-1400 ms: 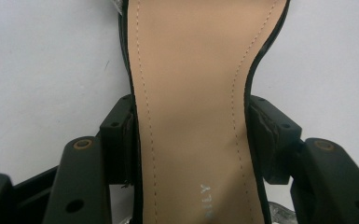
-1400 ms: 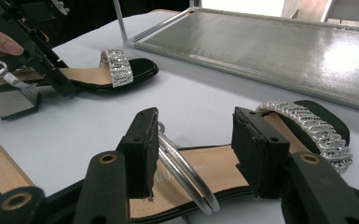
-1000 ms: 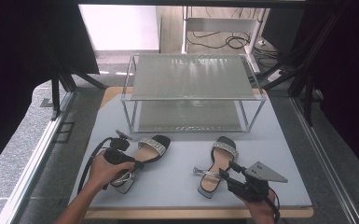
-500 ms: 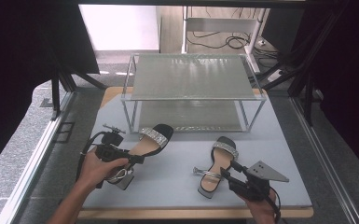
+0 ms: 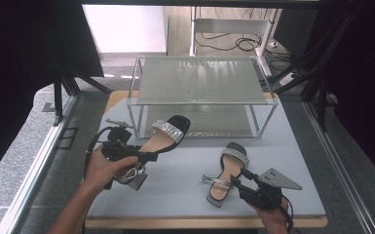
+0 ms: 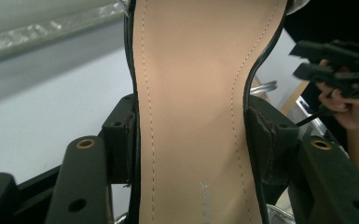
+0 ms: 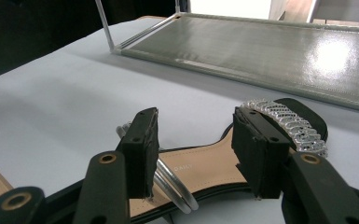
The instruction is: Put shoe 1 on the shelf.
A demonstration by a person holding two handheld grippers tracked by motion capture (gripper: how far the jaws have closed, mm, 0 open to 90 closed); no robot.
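My left gripper [image 5: 148, 156] is shut on a black sandal [image 5: 168, 134] with a tan insole and a rhinestone toe band, held above the table with its toe towards the rack. In the left gripper view both pads [image 6: 121, 140] press the sides of that sandal [image 6: 191, 70]. The matching sandal [image 5: 229, 165] lies flat on the table at the right. My right gripper [image 5: 236, 178] stands open over its middle; in the right gripper view the insole [image 7: 205, 168] lies between the jaws and a silver ankle strap [image 7: 168, 182] sits by the left pad.
A two-level metal rack [image 5: 199, 80] with mesh shelves stands at the back of the grey table [image 5: 175, 195]. Its lower shelf [image 7: 270, 46] lies just beyond the flat sandal. The table's wooden front edge [image 5: 175, 223] runs close to both hands.
My left gripper has lifted its sandal off the table and carried it up and towards the rack. The right gripper and the sandal under it have stayed put.
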